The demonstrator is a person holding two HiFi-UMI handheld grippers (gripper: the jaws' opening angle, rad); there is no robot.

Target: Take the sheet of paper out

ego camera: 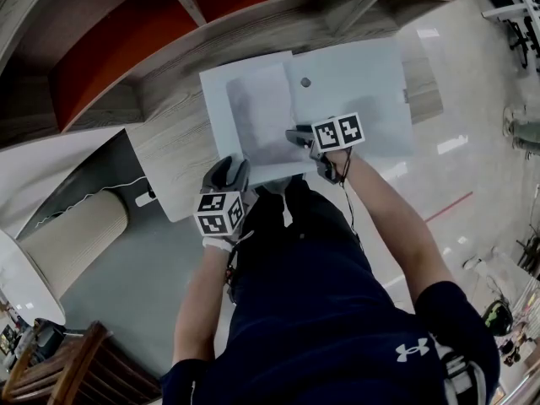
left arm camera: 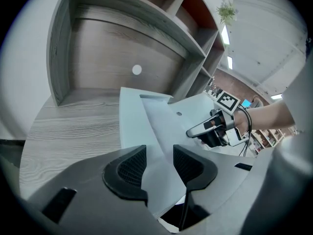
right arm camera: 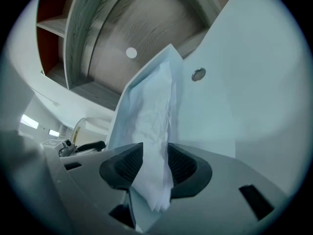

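A pale blue-white folder (ego camera: 354,83) with a snap button (ego camera: 305,82) lies open on the wooden desk (ego camera: 173,154). A white sheet of paper (ego camera: 261,112) lies over its left half. My left gripper (ego camera: 229,169) is at the folder's near left corner, and in the left gripper view the folder (left arm camera: 134,116) runs between the jaws of the left gripper (left arm camera: 160,163), which is shut on it. My right gripper (ego camera: 297,135) sits at the sheet's right edge. In the right gripper view the crumpled paper (right arm camera: 151,111) stands pinched between the pads of the right gripper (right arm camera: 155,163).
Grey wooden shelf compartments (ego camera: 110,66) with red backs rise behind the desk. The desk's near edge (ego camera: 169,213) runs close to my body. A ribbed cream cylinder (ego camera: 72,239) and a wooden chair (ego camera: 67,365) stand at the lower left.
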